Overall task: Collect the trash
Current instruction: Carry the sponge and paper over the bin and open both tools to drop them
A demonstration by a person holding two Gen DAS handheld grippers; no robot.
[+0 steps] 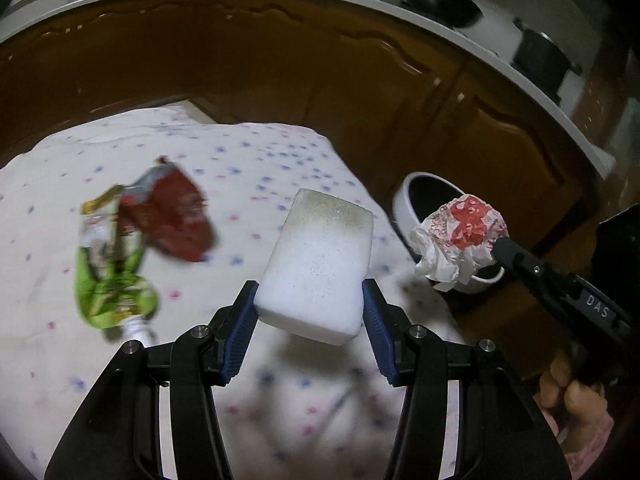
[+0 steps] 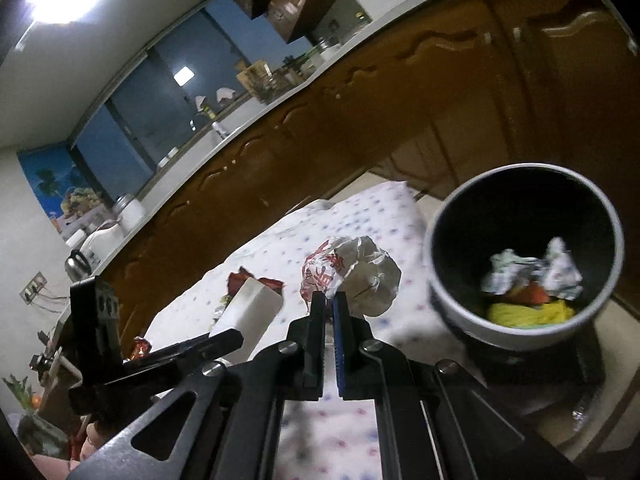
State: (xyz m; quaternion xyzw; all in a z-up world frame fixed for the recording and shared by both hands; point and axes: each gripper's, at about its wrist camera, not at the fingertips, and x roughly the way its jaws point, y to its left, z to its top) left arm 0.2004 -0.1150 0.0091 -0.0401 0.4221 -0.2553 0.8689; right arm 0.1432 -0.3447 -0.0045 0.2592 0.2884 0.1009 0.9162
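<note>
My left gripper (image 1: pixel 309 300) is shut on a white sponge block (image 1: pixel 318 262) and holds it above the table; the block also shows in the right wrist view (image 2: pixel 252 312). My right gripper (image 2: pixel 329 300) is shut on a crumpled red-and-white paper wrapper (image 2: pixel 352 276), held in the air beside the white trash bin (image 2: pixel 452 300). In the left wrist view the wrapper (image 1: pixel 460 240) hangs over the bin (image 1: pixel 404 200). The bin holds crumpled paper and yellow trash (image 2: pixel 532 284). A green pouch (image 1: pixel 112 272) and a red wrapper (image 1: pixel 176 220) lie on the flowered tablecloth (image 1: pixel 260 152).
Brown kitchen cabinets (image 1: pixel 320 72) under a white counter stand behind the table. A black pan (image 1: pixel 440 0) and a pot (image 1: pixel 540 56) sit on the counter. The bin stands off the table's right edge. A small red wrapper (image 2: pixel 140 350) lies near the table's left edge.
</note>
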